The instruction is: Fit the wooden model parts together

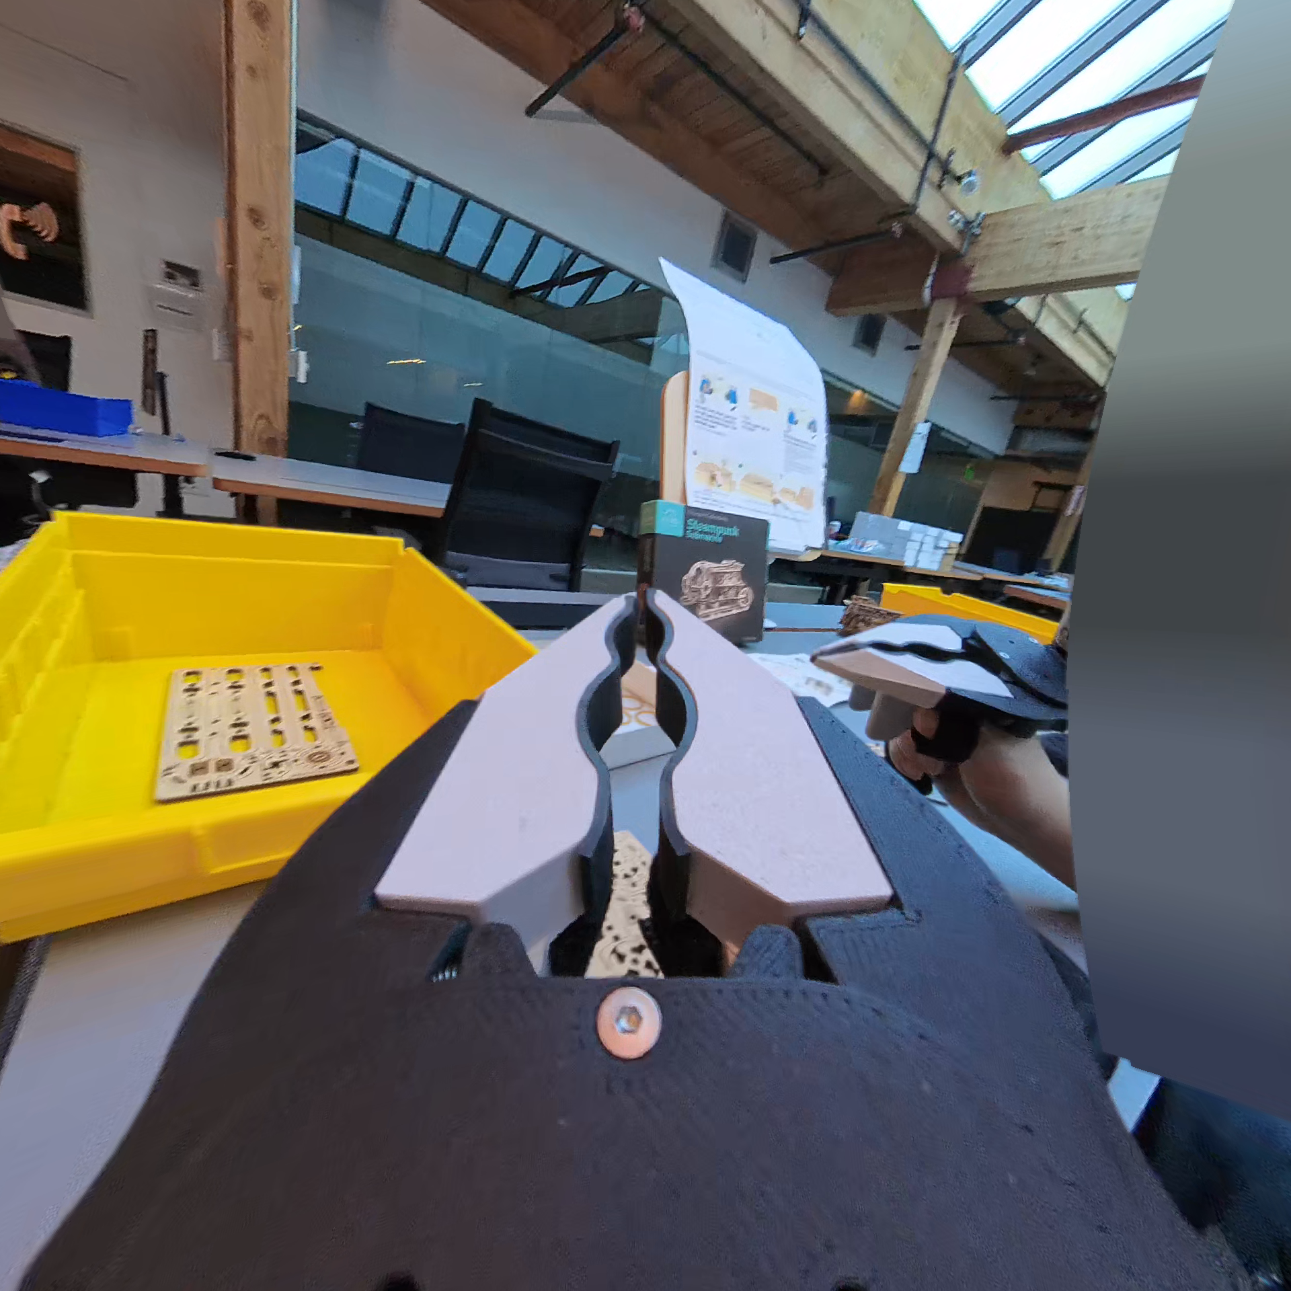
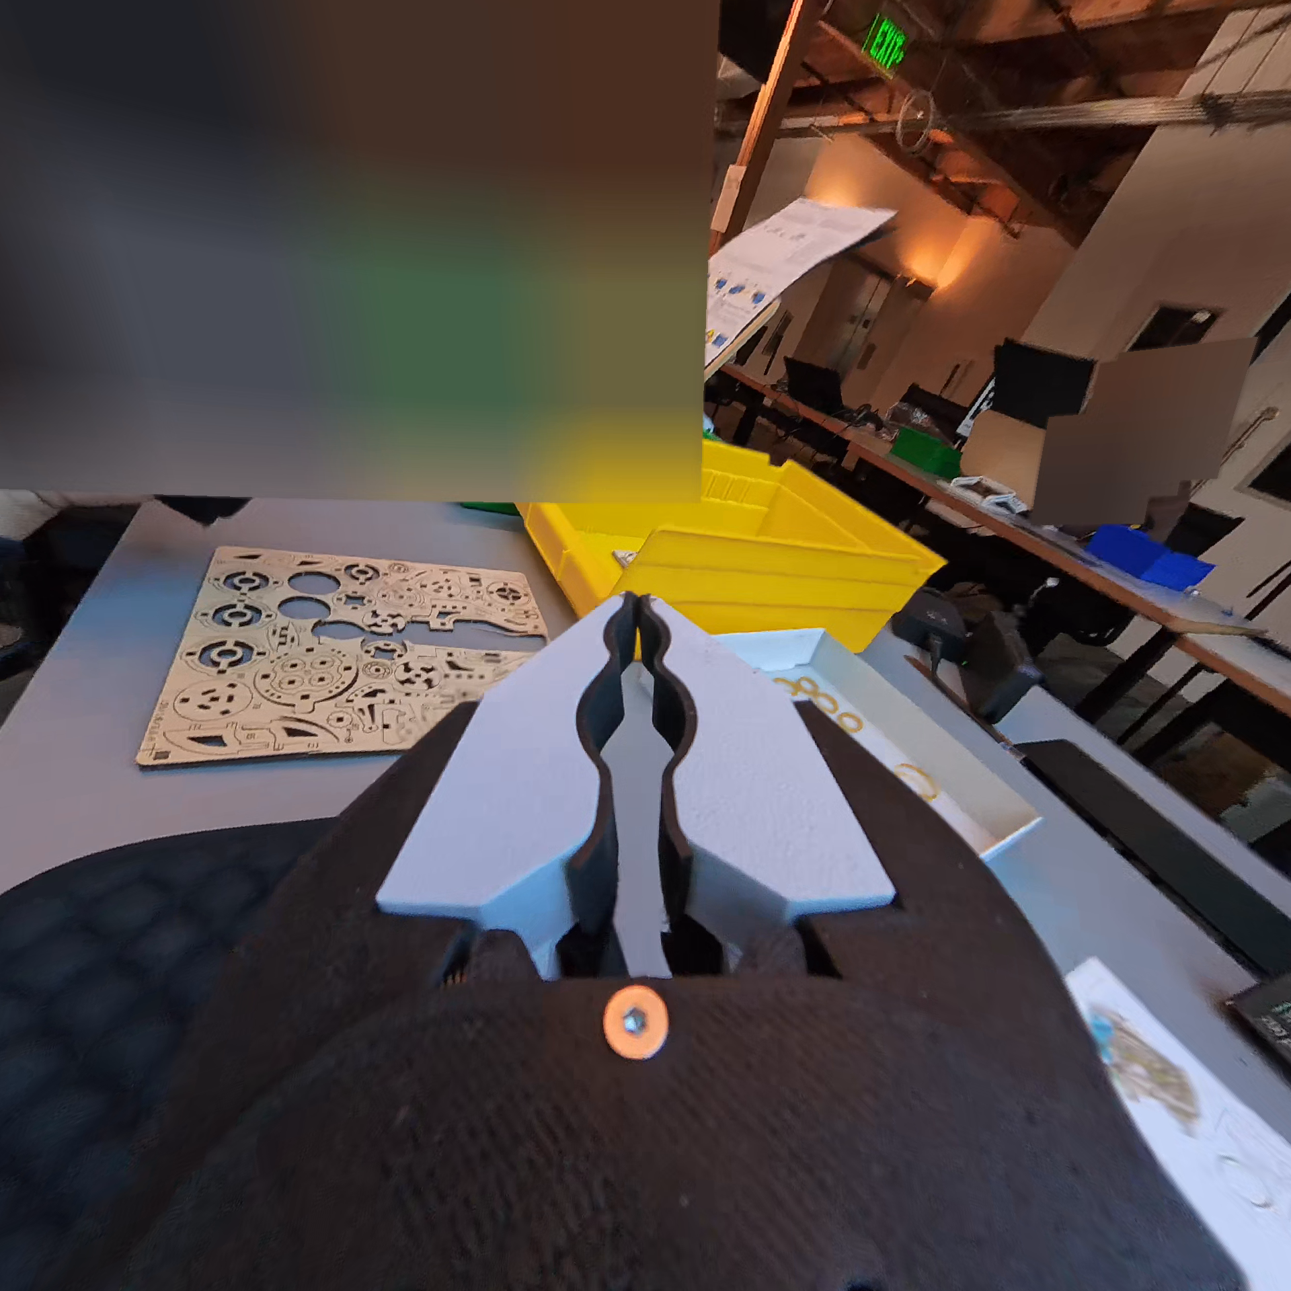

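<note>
Wooden laser-cut part sheets wait apart from us: a large tan square sheet flat on the table, ahead-left of our right tongs, nearer them; a small one in the yellow plastic bin, left of our left tongs. Both tongs are closed, gripping nothing. A white tray lies to the right, nothing blocks.

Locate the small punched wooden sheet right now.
Left wrist view, left side: the small wooden sheet lies flat on the floor of the yellow bin, left of the left gripper.
</note>
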`<state>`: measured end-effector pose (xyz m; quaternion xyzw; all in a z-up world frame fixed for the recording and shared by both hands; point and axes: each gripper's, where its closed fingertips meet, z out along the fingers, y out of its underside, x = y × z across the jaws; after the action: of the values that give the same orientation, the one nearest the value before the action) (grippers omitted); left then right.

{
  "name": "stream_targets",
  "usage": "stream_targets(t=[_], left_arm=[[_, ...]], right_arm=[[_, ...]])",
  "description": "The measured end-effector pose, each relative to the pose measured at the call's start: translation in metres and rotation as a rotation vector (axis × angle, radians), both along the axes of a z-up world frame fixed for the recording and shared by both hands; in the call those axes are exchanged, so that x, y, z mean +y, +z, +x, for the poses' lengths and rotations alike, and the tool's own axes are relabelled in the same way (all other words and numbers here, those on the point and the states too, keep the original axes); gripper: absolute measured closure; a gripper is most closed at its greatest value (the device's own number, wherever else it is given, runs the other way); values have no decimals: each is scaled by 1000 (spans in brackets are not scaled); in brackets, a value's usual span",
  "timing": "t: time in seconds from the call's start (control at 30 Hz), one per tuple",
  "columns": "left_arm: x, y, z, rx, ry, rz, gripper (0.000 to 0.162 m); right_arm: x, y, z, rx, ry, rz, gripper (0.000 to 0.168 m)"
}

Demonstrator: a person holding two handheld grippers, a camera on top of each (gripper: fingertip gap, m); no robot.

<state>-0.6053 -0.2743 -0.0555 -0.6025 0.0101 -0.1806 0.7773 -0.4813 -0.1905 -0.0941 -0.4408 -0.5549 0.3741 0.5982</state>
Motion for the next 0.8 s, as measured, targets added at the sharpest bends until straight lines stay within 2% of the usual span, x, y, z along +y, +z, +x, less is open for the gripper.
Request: stream_targets(t=[0.1, 0.2, 0.27, 0.33, 0.4, 0.47, 0.53, 0.6, 0.7, 0.8], left_arm=[[7, 5, 18, 34, -24, -14, 162], [15, 6, 41, 109, -17, -52, 162], [19, 8, 65, 143, -48, -70, 162], [22, 2, 102, 196, -162, -120, 157], [25, -21, 134, 263, -262, -216, 153], [33, -37, 151, 252, -264, -288, 149], [38, -39, 181, 215, -341, -295, 148], [43, -36, 213, 236, -433, -314, 147], [61, -32, 249, 339, -475, -359, 147], [77, -39, 293, 414, -549, -403, 143]], right_arm=[[11, 51, 39, 105, -103, 102, 168], [13, 112, 113, 197, -166, 142, 159], [21, 128, 164, 160, -209, 138, 152], [29, 118, 206, 31, -201, 94, 146], [34, 90, 239, -130, -154, 35, 142], [46, 58, 267, -285, -137, 16, 139], [70, 43, 286, -379, -167, 77, 139], [87, 45, 290, -419, -122, 124, 139], [110, 59, 281, -415, 12, 180, 139], [139, 63, 277, -372, 123, 110, 139]])
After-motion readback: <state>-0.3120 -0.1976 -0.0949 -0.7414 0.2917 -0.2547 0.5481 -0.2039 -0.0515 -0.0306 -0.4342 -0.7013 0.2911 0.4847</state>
